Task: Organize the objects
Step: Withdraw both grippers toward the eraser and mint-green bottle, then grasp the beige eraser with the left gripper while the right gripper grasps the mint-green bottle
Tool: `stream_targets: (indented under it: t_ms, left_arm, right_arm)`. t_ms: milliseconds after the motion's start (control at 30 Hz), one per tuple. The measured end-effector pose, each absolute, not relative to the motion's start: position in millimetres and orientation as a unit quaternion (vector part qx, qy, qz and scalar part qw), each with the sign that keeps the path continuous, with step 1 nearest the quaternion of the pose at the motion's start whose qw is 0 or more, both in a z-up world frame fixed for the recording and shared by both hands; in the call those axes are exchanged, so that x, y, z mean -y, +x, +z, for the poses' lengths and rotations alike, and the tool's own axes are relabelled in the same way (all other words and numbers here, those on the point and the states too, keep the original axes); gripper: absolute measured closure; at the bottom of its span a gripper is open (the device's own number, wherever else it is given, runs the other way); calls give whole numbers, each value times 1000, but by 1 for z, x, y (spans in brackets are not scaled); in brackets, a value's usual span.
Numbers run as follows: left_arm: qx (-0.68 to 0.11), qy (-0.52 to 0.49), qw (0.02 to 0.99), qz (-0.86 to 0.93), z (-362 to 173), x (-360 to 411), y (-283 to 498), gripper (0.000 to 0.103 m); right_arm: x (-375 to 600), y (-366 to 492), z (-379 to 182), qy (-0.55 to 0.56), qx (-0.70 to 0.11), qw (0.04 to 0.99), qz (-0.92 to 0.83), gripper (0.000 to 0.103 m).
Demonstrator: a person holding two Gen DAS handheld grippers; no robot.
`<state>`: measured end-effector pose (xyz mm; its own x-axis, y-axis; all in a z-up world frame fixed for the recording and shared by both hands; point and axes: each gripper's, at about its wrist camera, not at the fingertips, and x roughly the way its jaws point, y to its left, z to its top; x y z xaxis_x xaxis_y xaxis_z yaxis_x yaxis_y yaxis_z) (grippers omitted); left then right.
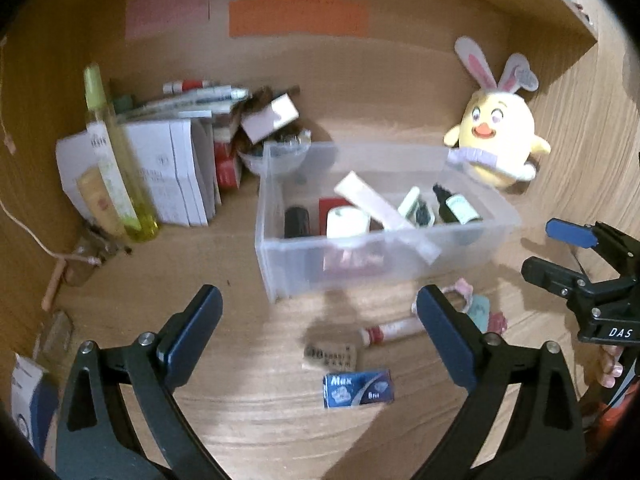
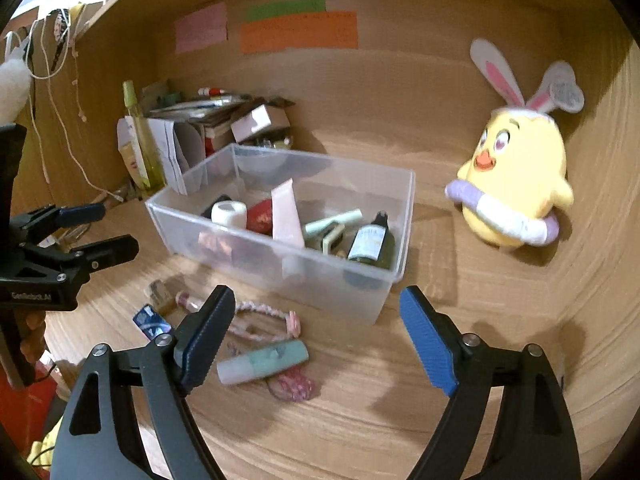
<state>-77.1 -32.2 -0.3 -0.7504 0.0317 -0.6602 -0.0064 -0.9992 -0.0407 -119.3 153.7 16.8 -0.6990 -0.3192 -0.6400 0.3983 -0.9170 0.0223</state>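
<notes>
Wood-grain counter closed in by brown walls, with pink, green and orange paper notes stuck on the back wall at top centre of both views. Clear plastic bin at mid-frame, holding a white roll, a pink tube leaning upright, a dark dropper bottle and a few smaller items too blurred to name. Yellow chick plush with rabbit ears at right, standing apart from the bin against the wall. Stack of white boxes and a tall yellow-green bottle at left of the left wrist view, behind the bin. Loose on the counter in front of the bin: a blue box marked "Max", a small tan card, a red-capped tube, a mint-and-white tube, a braided pink band and a pink hair tie, possibly a scrunchie, just beside the mint tube. Left gripper low over the blue box and card, jaws spread wide, nothing between them. Right gripper above the mint tube and band, jaws likewise wide apart and empty.
</notes>
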Motion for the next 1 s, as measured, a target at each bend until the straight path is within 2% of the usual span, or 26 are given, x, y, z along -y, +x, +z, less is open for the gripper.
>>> stream_targets:
  t_ms: [467,800,833,933,1000]
  left_arm:
    - [11,-426,14,904,-48,32,-82,4]
    - [8,-448,26,893,-61,33,-87,4]
    - [8,-447,27,894,-62,33,-87,6]
    - [5,-452,36,891,-64,30,-88,25]
    - [9,-451,40,892,-65,31,-89,28]
  right_arm:
    - [-156,-111,-32,399,-90,201,-890,21]
    - [-136,-112,-38,413,-102,238,-873,21]
    - [-130,-113,-39,415,-111,242,-870,21]
    - [-119,-116,-42,420,-131,252,-862,20]
    - [-112,-117,-46,425,-140,255,-857,20]
